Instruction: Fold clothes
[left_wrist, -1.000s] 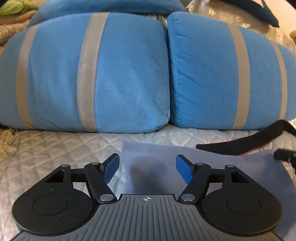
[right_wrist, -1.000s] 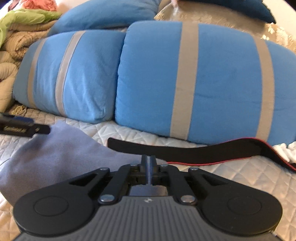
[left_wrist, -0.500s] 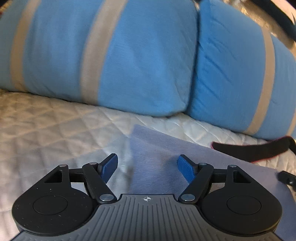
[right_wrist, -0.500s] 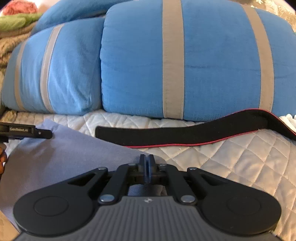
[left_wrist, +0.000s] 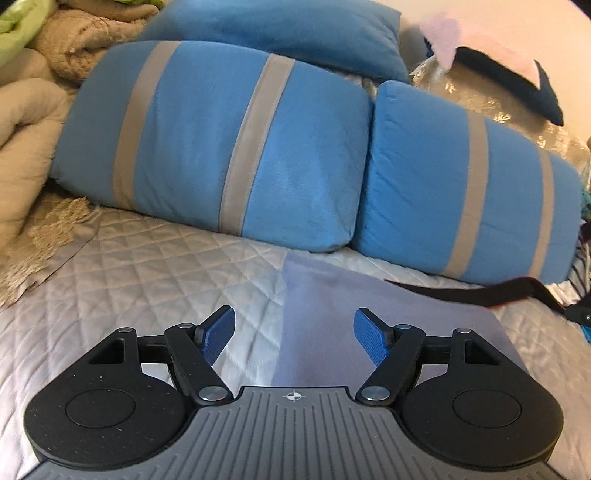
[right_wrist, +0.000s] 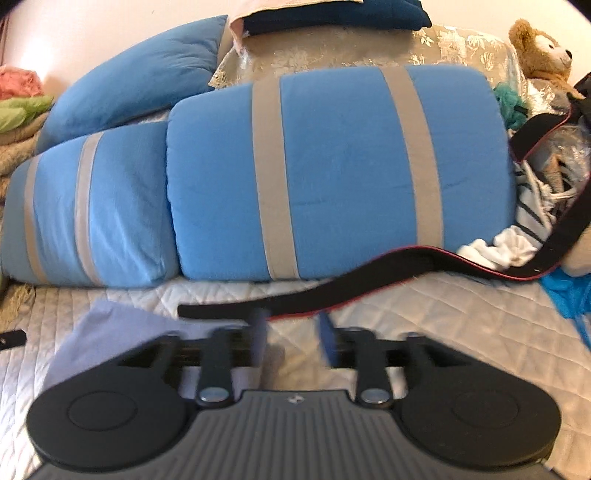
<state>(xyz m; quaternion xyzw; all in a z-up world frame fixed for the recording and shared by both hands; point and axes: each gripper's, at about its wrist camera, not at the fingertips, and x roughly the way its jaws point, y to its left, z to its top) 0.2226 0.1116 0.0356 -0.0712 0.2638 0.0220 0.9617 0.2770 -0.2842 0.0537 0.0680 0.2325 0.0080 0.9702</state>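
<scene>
Smooth lavender cloth (left_wrist: 373, 317) lies flat on quilted bedspread (left_wrist: 147, 280); left gripper (left_wrist: 294, 334) jaws apart, right gripper (right_wrist: 291, 338) jaws opening, empty.

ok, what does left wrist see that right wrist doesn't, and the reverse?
Only the left wrist view: the left tongs, open and empty over the lavender cloth's edge, and a rumpled beige blanket at far left.

Only the right wrist view: the right tongs, jaws opening with nothing between them, a teddy bear at top right, and white striped laundry beside the pillows.

Both: the lavender cloth lying flat on the quilted bedspread, two blue pillows with grey stripes, and the black red-edged strap.
</scene>
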